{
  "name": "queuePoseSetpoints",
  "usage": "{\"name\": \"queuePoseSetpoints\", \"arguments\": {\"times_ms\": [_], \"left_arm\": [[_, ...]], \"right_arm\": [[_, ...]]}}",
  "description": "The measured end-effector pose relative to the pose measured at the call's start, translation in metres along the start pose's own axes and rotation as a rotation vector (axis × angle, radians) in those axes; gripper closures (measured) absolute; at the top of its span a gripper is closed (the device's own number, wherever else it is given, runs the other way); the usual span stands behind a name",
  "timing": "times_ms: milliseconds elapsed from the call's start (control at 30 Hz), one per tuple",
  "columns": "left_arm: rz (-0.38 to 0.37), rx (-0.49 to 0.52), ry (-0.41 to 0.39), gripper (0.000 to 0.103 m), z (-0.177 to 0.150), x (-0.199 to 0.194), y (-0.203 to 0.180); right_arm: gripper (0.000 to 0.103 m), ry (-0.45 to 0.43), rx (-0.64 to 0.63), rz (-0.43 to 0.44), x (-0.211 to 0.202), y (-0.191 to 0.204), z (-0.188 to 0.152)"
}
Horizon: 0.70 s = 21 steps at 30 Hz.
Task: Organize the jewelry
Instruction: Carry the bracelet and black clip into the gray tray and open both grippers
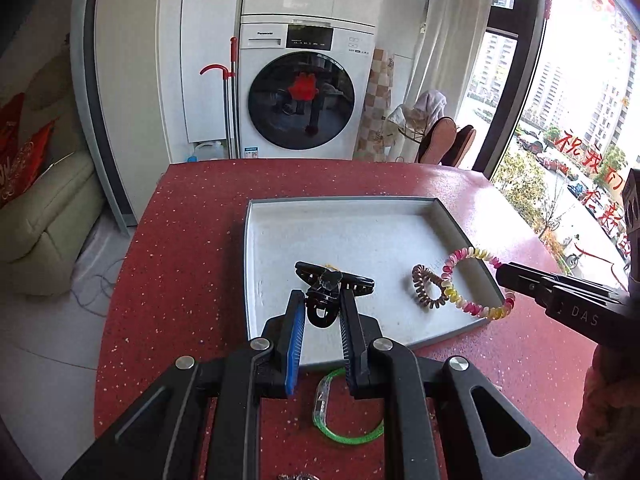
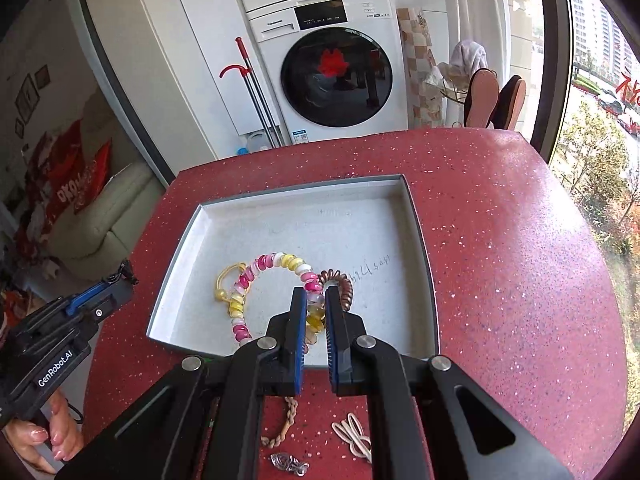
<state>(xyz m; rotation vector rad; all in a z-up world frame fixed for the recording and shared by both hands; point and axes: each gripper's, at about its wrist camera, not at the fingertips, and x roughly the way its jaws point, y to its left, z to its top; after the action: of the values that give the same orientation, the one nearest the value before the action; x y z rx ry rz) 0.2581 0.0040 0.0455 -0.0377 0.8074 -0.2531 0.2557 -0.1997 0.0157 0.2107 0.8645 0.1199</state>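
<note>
A shallow grey tray (image 1: pixel 256 240) sits on a red speckled counter (image 1: pixel 192 208). The left gripper (image 1: pixel 320 300) holds a black hair claw clip (image 1: pixel 334 280) between its fingers, just above the tray floor. The right gripper (image 2: pixel 316 300) is clamped on a pink-and-yellow beaded bracelet (image 2: pixel 276 262) inside the tray, beside a brown coil hair tie (image 2: pixel 344 284). A yellow loop (image 2: pixel 226 280), possibly a beaded hair tie, lies partly hidden behind the bracelet. A green bracelet (image 1: pixel 340 416) lies on the counter outside the tray.
</note>
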Motion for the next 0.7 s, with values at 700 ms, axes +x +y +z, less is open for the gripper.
{"name": "queuePoseSetpoints", "arguments": {"times_ms": [700], "left_arm": [[0.126,0.032,0.114,0.068,0.023,0.134,-0.006]], "right_arm": [[0.093,0.048,0.117,-0.039,0.101,-0.038,0.023]]}}
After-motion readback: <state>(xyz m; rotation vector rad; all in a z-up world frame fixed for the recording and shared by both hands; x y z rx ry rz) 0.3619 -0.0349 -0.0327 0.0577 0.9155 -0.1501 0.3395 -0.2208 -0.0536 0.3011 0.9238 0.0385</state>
